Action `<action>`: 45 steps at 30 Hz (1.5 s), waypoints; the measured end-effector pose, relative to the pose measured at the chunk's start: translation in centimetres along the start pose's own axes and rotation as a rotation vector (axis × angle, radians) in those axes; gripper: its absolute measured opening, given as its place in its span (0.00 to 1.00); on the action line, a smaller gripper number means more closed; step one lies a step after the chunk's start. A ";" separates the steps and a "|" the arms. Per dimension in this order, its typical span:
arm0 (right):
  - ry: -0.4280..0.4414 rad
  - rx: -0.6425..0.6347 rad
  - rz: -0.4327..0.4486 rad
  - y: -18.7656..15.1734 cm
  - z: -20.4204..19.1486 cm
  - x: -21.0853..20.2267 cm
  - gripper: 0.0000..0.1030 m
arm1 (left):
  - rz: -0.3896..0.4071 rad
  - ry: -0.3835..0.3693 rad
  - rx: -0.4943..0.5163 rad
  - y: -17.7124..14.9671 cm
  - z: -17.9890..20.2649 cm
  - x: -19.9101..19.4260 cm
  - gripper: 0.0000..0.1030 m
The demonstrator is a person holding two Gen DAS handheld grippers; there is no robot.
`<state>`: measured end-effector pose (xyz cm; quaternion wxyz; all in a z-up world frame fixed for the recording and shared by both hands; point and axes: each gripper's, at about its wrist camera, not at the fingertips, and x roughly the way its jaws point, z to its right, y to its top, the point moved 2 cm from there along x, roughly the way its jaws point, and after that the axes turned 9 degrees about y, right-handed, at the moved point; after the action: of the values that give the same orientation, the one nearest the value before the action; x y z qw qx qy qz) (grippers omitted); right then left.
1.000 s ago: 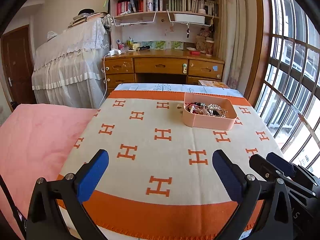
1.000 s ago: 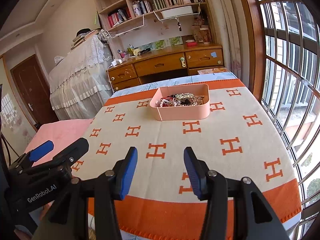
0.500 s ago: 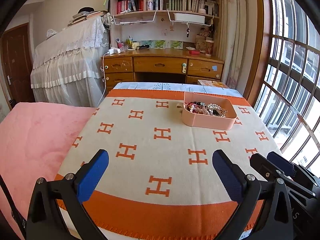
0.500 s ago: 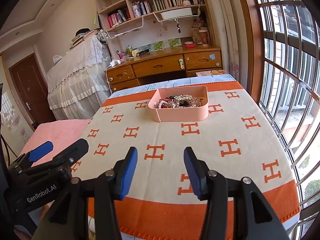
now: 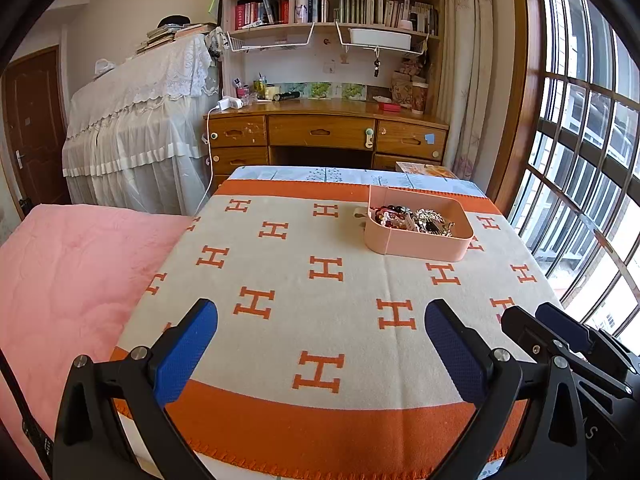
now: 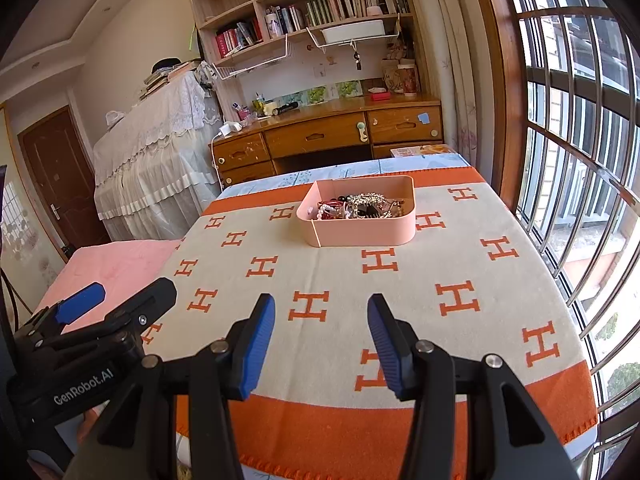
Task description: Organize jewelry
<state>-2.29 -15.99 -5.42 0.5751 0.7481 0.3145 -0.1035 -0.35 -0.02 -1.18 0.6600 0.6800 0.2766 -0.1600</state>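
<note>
A pink tray point(image 5: 416, 247) point(image 6: 360, 236) stands on the far right part of a table covered with a beige and orange H-pattern cloth point(image 5: 320, 300) point(image 6: 400, 280). A tangled heap of jewelry point(image 5: 412, 220) point(image 6: 356, 206) lies in the tray: beads, chains, dark pieces. My left gripper point(image 5: 320, 344) is open wide and empty above the near part of the cloth. My right gripper point(image 6: 322, 340) is open and empty, also near the front edge. Each gripper shows at the edge of the other's view: the right one point(image 5: 560, 332), the left one point(image 6: 120, 304).
A pink blanket point(image 5: 72, 280) lies left of the table. A wooden desk with drawers point(image 5: 320, 132) and bookshelves point(image 5: 332, 4) stand behind. A barred window point(image 5: 580, 160) runs along the right. A lace-covered piece of furniture point(image 5: 136, 120) stands at the back left.
Both grippers have shifted slightly; the room and tray sit a little differently in view. Both stay open and empty. The tray has not moved on the cloth.
</note>
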 end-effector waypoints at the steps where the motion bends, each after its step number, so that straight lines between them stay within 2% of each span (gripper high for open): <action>1: 0.000 0.000 0.000 0.0 0.0 0.0 0.47 | 0.000 0.000 0.001 0.0 0.0 0.0 0.99; 39: -0.002 -0.003 -0.001 -0.1 -0.1 0.0 0.47 | -0.008 0.000 -0.006 -0.5 -0.2 0.2 0.99; 45: 0.000 0.001 -0.005 -0.2 0.1 0.1 0.47 | -0.014 0.007 -0.006 -1.3 -0.1 0.0 0.99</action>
<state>-2.34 -16.00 -5.60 0.5745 0.7476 0.3163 -0.1049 -1.13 0.03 -2.27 0.6600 0.6764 0.2844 -0.1613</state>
